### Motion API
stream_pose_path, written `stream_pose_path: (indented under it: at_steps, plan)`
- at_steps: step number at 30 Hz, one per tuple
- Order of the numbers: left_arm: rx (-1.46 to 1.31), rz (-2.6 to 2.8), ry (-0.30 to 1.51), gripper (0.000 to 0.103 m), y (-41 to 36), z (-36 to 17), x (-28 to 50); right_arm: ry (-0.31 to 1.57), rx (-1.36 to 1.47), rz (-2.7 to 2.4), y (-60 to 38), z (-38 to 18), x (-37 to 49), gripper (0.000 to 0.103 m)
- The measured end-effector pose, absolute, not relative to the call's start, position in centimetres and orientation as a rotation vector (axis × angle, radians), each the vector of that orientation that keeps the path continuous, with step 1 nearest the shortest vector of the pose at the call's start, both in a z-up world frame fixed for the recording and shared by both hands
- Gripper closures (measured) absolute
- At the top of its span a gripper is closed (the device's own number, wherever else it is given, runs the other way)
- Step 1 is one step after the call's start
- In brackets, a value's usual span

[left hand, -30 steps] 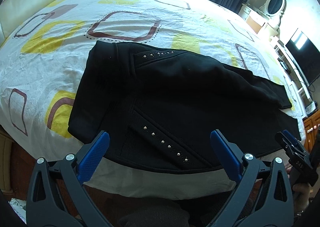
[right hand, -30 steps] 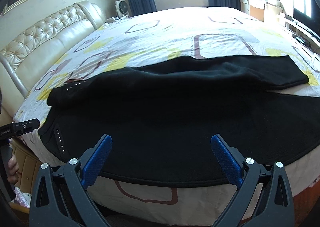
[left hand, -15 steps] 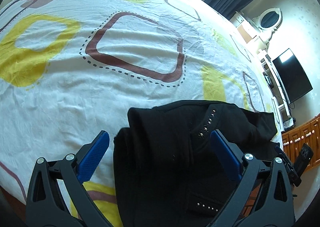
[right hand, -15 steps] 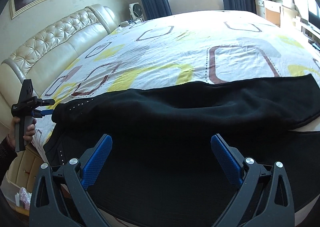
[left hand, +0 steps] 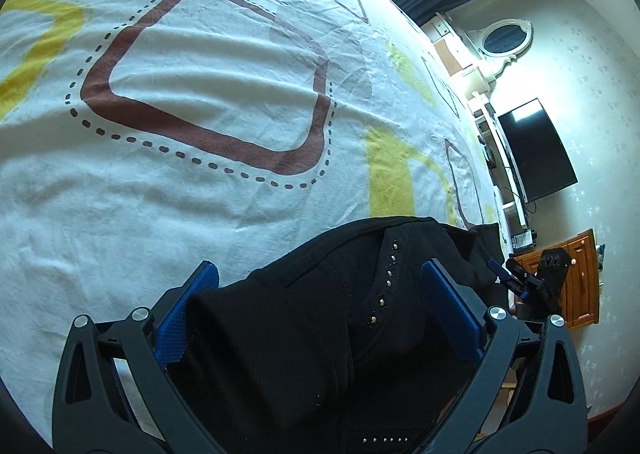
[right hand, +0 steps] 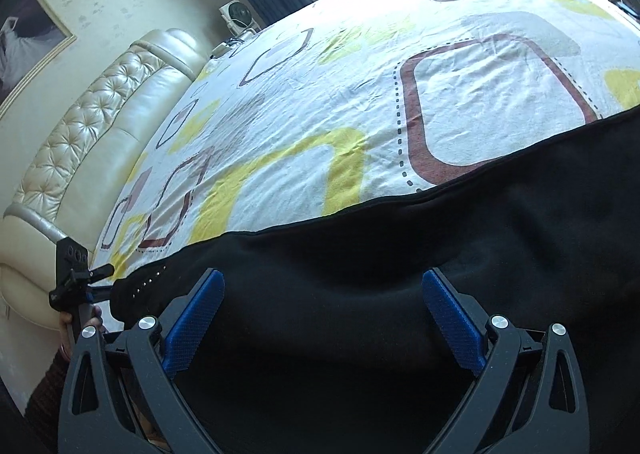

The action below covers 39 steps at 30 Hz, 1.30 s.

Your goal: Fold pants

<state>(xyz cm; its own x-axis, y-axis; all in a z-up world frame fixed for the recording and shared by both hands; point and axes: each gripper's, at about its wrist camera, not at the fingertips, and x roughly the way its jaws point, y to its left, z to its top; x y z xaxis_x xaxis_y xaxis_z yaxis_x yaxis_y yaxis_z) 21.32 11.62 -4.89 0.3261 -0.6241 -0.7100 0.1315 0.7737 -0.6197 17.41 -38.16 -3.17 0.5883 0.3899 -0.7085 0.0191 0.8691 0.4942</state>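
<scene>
Since a moment ago I have pushed both tools forward, so the black pants [left hand: 320, 318] now sit much closer to both cameras and fill the low part of each view. Starting on the left, my left gripper [left hand: 320, 310] has its two blue jaws wide apart, one on each side of the waist end of the pants, where a row of little shiny studs [left hand: 386, 282] runs down the cloth. I judge I hold it there because that bunched top end is the part I need to grab to start a fold. The jaws have not closed on anything yet. The cloth looks lumpy here, so a bite could catch too many layers. Moving right, the pants lie long across the near side of the bed sheet [right hand: 360, 93], which has brown and yellow shapes on it. The far side of the bed is bare, which I think leaves room to fold the pants over. Last, on the right, my right gripper [right hand: 322, 304] also has its jaws spread apart, low over the smooth leg part [right hand: 480, 254], ready to take the cloth there.
</scene>
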Motion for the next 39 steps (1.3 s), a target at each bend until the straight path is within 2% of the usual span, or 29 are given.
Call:
stream_pose_path:
  at_steps: [2,4,9,12,17,25,26,28,30,31,33,34,36,39]
  plan:
    - [-0.447,-0.511,1.129,0.015,11.3,-4.6,20.8,0.927,0.502,0.233,-38.1,-3.4,17.8,0.004]
    - [-0.379,-0.491,1.140,0.044,11.0,-4.6,20.5,0.944,0.485,0.252,-37.7,-3.7,18.5,0.004]
    - [-0.311,-0.470,1.150,0.063,11.0,-4.4,20.3,0.982,0.334,0.352,-36.3,-3.3,21.1,0.004]
    - [-0.255,-0.464,1.152,0.067,10.6,-4.1,20.4,1.013,0.109,0.382,-35.1,-3.1,23.2,0.004]
    - [-0.214,-0.450,1.154,0.066,10.4,-4.3,20.4,1.084,-0.237,0.381,-33.9,-3.8,26.5,0.006]
    - [-0.229,-0.446,1.137,0.063,10.3,-4.7,20.4,1.223,-0.426,0.505,-32.8,-6.4,27.5,0.008]
    - [-0.217,-0.439,1.133,0.063,10.2,-4.6,20.4,1.266,-0.416,0.498,-32.8,-7.1,27.8,0.020]
    - [-0.186,-0.424,1.129,0.066,9.8,-4.5,20.4,1.295,-0.349,0.503,-33.2,-7.4,28.1,0.026]
    - [-0.153,-0.401,1.136,0.070,9.4,-4.5,20.4,1.281,-0.301,0.518,-33.6,-6.5,28.1,0.064]
    - [-0.147,-0.398,1.132,0.074,9.2,-4.3,20.4,1.277,-0.262,0.520,-33.9,-6.0,27.9,0.071]
    - [-0.147,-0.401,1.110,0.082,9.0,-3.8,20.3,1.241,-0.262,0.497,-34.0,-4.9,26.8,0.080]
    - [-0.151,-0.405,1.100,0.083,8.9,-3.6,20.3,1.221,-0.284,0.477,-33.8,-4.5,26.0,0.081]
    - [-0.156,-0.416,1.078,0.084,8.7,-3.1,20.2,1.166,-0.311,0.455,-33.5,-3.4,23.9,0.091]
    - [-0.179,-0.432,1.059,0.084,8.6,-2.6,19.7,1.049,-0.352,0.388,-33.7,-1.1,20.6,0.092]
